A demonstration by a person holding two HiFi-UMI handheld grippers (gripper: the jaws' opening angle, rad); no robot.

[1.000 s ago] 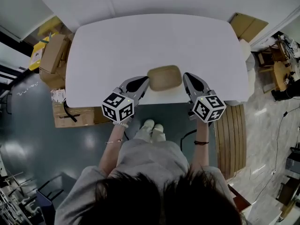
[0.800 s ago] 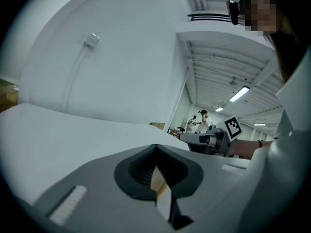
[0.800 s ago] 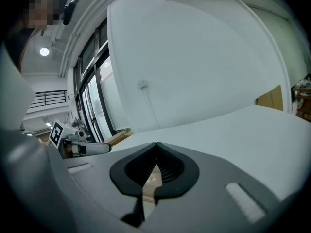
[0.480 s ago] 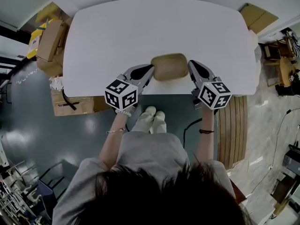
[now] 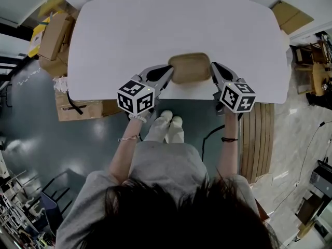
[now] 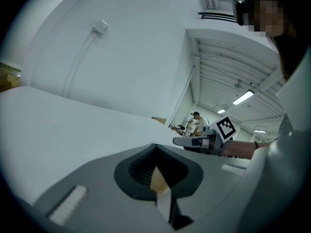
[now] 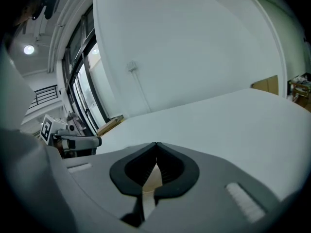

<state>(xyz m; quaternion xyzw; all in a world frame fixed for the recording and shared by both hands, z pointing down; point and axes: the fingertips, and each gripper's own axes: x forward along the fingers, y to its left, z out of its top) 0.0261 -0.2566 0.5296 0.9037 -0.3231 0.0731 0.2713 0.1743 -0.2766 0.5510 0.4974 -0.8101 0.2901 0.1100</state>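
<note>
Tan tray [image 5: 189,68] in left gripper [image 5: 169,72] and right gripper [image 5: 213,69]

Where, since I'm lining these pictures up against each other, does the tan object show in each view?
Head view: the tan object is mid-picture at the table's near edge, between the left tool and the right tool.
Left gripper view: only a tan sliver, low centre, clamped in the jaws.
Right gripper view: likewise a clamped sliver, low centre.
Shared landmark: the white table.
</note>
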